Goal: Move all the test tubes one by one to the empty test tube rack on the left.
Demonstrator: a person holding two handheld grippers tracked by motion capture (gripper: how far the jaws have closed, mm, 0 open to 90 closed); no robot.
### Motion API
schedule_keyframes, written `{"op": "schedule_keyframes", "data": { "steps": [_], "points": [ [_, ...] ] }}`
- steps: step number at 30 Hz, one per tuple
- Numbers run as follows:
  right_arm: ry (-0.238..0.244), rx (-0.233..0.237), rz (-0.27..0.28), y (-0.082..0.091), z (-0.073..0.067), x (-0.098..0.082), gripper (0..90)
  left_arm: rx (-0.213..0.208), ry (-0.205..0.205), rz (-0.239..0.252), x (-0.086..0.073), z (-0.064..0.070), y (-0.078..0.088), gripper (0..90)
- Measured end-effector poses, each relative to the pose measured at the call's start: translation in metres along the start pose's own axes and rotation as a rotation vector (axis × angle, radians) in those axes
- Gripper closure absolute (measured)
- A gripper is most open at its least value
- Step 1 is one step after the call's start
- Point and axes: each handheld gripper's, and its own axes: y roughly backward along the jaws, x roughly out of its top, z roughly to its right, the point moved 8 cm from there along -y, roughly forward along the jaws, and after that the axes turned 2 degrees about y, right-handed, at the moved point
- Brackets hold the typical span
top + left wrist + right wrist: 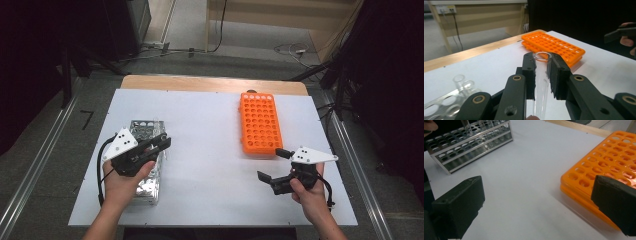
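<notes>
Metal rack at L side of the white counter, partly under the L hand. A few clear tubes stand at its far end; most holes look vacant.

L tool sits above the rack's far half, jaws pointing toward the counter's middle. In the left gripper view the jaws are closed on a clear glass test tube: pads press it from both sides, tube runs lengthwise betw. them, open rim poking out just past the jaw tips, lower end running down toward the hand. Tube is off the counter, carried wholly by the tool.

Centre of counter bare.

Orange rack lies R of centre toward the far edge, long axis running away from the person; holes appear vacant.

R tool just near-side of the orange rack's near end, jaws spread wide, nothing betw. them. In the right gripper view one jaw overlaps the orange rack's edge; contact can't be judged.
</notes>
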Motion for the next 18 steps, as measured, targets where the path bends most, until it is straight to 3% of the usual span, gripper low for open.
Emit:
{"op": "schedule_keyframes", "data": {
  "steps": [18],
  "points": [
    [-0.036, -0.037, 0.008, 0.004, 0.018, -0.005, 0.0, 0.123, 0.029, 0.021, -0.008, -0.037, 0.011, 75.9]
  ]
}}
